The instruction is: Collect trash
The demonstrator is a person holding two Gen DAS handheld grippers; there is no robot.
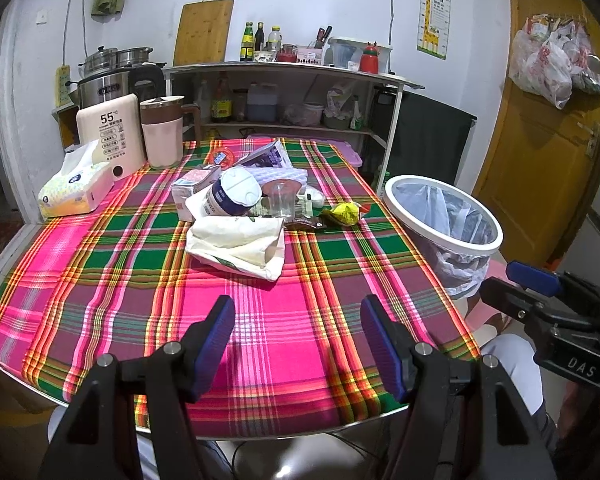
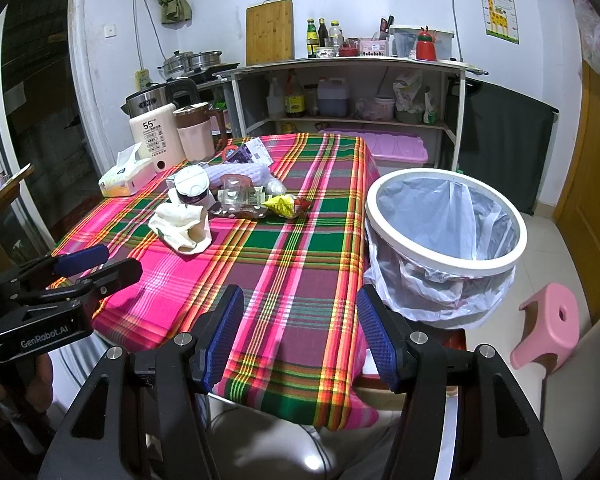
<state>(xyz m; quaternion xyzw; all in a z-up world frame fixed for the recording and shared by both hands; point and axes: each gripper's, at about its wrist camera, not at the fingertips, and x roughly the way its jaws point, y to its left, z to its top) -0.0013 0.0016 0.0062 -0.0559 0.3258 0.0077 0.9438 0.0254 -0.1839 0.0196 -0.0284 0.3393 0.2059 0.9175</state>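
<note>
Left wrist view, right tool (image 1: 534, 280) cut off

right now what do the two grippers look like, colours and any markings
Both are matte black frames with silver bolts at the joints and two fingers faced with ribbed dark blue pads. The left gripper reads "GenRobot.AI" in pale letters on its body, seen from the right wrist view. The right gripper shows "DAS" on its side in the left wrist view. No sleeves are clearly visible.
</note>
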